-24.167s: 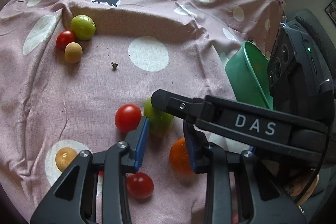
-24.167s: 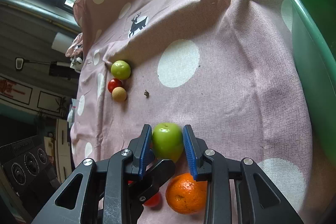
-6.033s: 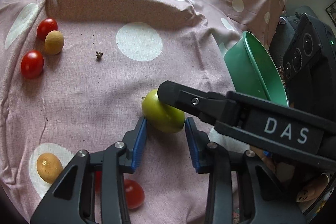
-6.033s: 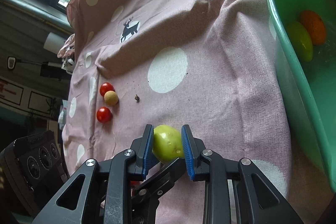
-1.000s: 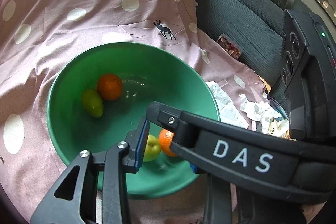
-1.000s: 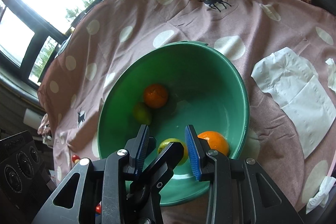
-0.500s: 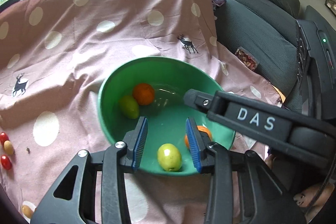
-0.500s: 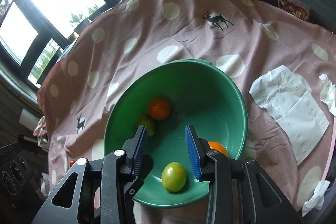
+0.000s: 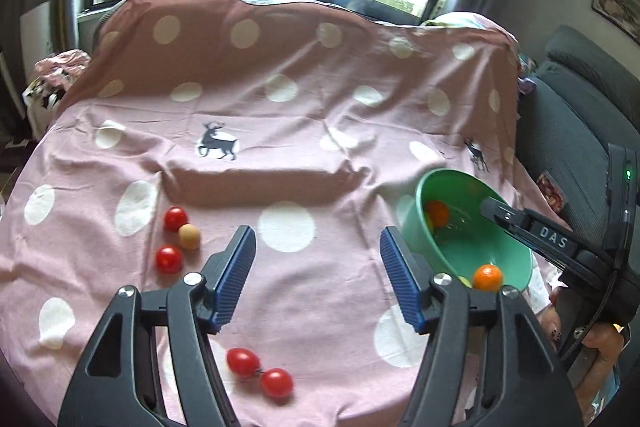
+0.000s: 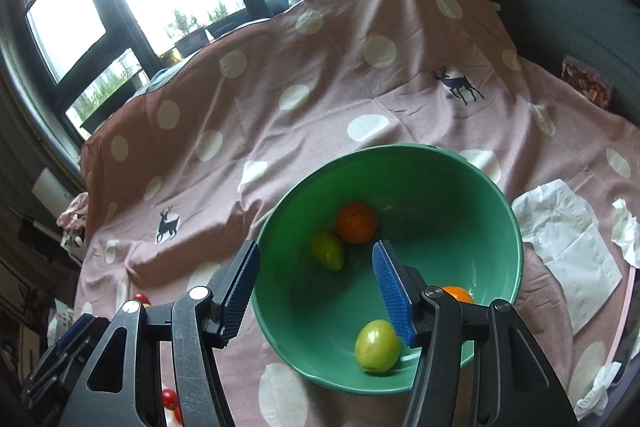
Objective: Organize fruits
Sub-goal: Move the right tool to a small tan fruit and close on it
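From the left, four red tomatoes [image 9: 169, 259] and a tan fruit [image 9: 189, 236] lie loose on the spotted cloth [image 9: 288, 131]; the left gripper [image 9: 318, 279], jaws just opened wide, holds nothing. Rightward, the right gripper [image 10: 316, 283], also opened and empty, hangs over the green bowl [image 10: 516, 227] holding four fruits. A nudged tomato may roll off the cloth.
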The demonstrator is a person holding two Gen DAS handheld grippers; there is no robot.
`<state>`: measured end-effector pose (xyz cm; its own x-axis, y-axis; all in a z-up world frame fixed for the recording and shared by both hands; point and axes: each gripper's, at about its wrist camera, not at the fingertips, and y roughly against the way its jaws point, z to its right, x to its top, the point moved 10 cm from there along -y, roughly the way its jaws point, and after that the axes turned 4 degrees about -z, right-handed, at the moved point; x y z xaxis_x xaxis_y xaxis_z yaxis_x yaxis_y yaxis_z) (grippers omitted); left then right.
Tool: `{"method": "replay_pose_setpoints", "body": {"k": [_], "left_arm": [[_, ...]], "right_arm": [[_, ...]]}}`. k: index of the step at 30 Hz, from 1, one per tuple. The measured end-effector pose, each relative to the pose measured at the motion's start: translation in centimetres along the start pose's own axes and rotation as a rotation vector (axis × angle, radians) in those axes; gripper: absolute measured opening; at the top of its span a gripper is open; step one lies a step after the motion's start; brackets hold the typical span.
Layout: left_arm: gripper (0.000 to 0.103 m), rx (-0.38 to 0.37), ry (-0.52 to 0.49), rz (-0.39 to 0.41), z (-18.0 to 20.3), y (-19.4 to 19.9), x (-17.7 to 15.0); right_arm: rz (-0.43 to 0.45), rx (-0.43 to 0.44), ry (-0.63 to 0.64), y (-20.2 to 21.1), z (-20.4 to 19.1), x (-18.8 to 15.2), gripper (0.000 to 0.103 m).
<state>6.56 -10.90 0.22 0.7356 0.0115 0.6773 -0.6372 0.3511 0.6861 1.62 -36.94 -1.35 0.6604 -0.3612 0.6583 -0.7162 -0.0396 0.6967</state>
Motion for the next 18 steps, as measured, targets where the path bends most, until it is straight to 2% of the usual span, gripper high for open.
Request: {"method": "replay_pose_setpoints", "body": {"k": [3,6,11,18], "left_arm": [[0.069,0.054,0.091,0.003,-3.8,0.0,0.0],[0.069,0.076,0.14,-0.012,-6.6,-0.3,-0.7],[0.069,0.125,0.265,-0.03,-12.0,-0.3,-1.7],[0.069,0.203,0.401,-0.03,-17.0,0.5,-2.5]], "right_arm": [[-0.008,0.015,0.046,-0.2,-1.7,-0.5,0.06],[-0.013,0.03,0.082,-0.6,-3.3,-1.0,0.068],[-0.05,0.066,0.163,-1.5,-6.6,-2.5,0.068],[-0.176,0.241,0.224,-3.6,-12.8,-5.9,0.068]]}}
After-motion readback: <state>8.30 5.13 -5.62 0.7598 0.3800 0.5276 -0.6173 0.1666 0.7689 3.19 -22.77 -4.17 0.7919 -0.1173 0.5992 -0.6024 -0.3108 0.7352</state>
